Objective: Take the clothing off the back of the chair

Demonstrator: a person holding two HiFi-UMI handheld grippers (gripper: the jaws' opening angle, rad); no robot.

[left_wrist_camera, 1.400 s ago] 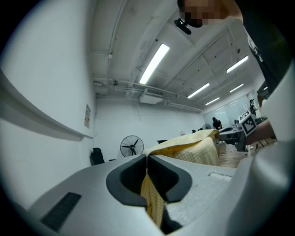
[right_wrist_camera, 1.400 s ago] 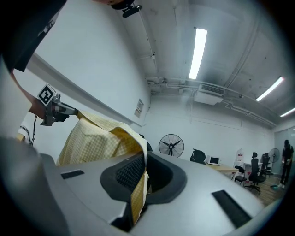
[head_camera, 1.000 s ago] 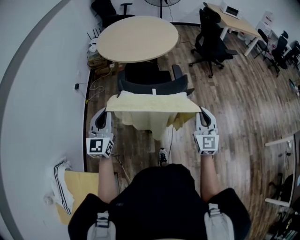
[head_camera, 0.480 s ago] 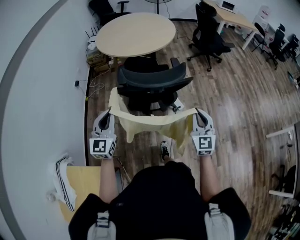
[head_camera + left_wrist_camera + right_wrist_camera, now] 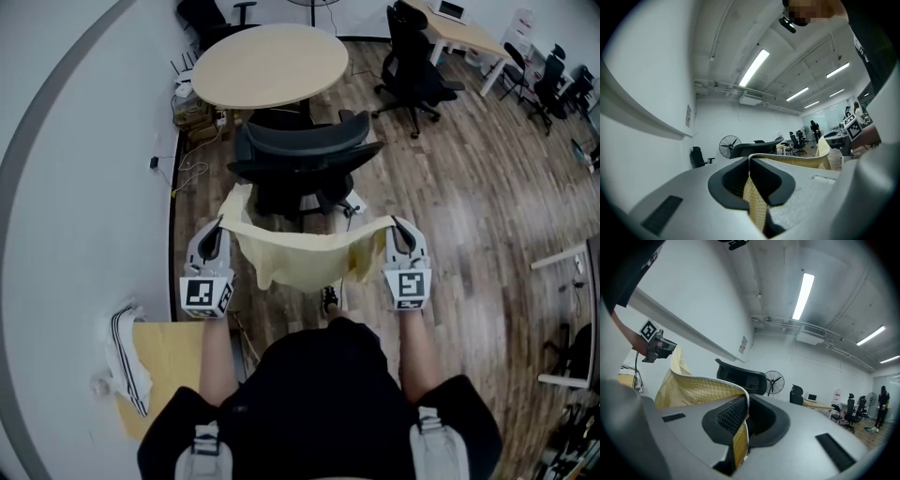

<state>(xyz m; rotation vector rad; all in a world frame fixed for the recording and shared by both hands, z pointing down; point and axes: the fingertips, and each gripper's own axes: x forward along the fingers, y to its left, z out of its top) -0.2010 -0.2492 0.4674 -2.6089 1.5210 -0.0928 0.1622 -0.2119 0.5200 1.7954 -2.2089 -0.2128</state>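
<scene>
A pale yellow garment (image 5: 300, 258) hangs stretched between my two grippers, clear of the black office chair (image 5: 305, 164) that stands just beyond it. My left gripper (image 5: 221, 225) is shut on the garment's left edge, and the cloth (image 5: 754, 206) shows pinched between its jaws in the left gripper view. On the other side my right gripper (image 5: 393, 223) is shut on the right edge, with the fabric (image 5: 739, 439) clamped between its jaws. The chair's backrest (image 5: 740, 375) is bare, and the cloth sags in the middle.
A round wooden table (image 5: 270, 66) stands behind the chair. A white wall (image 5: 84, 187) runs along the left, with a small wooden stand (image 5: 169, 370) and a striped cloth (image 5: 125, 361) by it. More office chairs (image 5: 412, 70) and a desk (image 5: 473, 37) stand at the back right on the wooden floor.
Both grippers have drawn back toward me with the garment, which came off the chair's backrest and now hangs free. The chair's back stands uncovered.
</scene>
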